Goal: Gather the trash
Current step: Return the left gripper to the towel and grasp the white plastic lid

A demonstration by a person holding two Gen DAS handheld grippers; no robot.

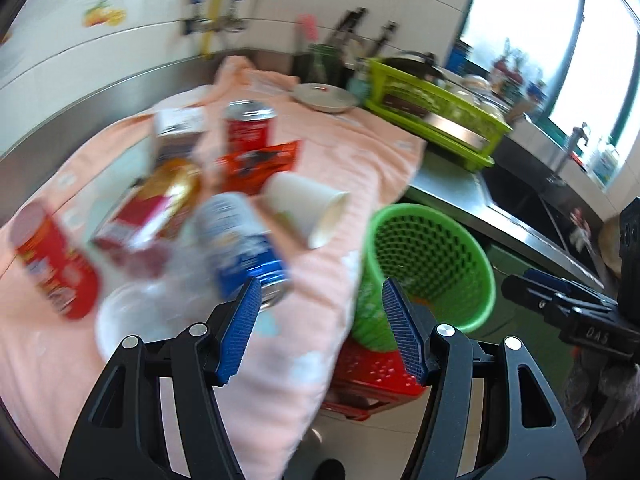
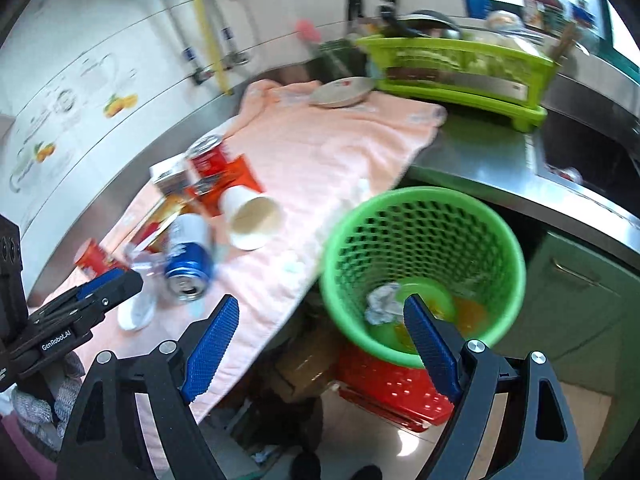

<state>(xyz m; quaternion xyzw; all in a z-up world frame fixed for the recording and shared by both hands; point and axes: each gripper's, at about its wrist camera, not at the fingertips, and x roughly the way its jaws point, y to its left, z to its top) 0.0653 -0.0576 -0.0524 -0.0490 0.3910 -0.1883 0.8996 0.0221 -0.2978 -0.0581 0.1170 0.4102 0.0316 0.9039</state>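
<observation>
here the blue can (image 1: 244,248) lies just beyond the wide, empty left claw (image 1: 320,320); right claw (image 2: 322,340) wide too.

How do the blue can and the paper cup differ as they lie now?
The blue can is shiny metal, blue and white with print; the paper cup is plain white. The can's top has only a small drinking hole; the cup's mouth is fully open. The can lies nearer the left claw. Both lie tipped over on the pink towel.
</observation>
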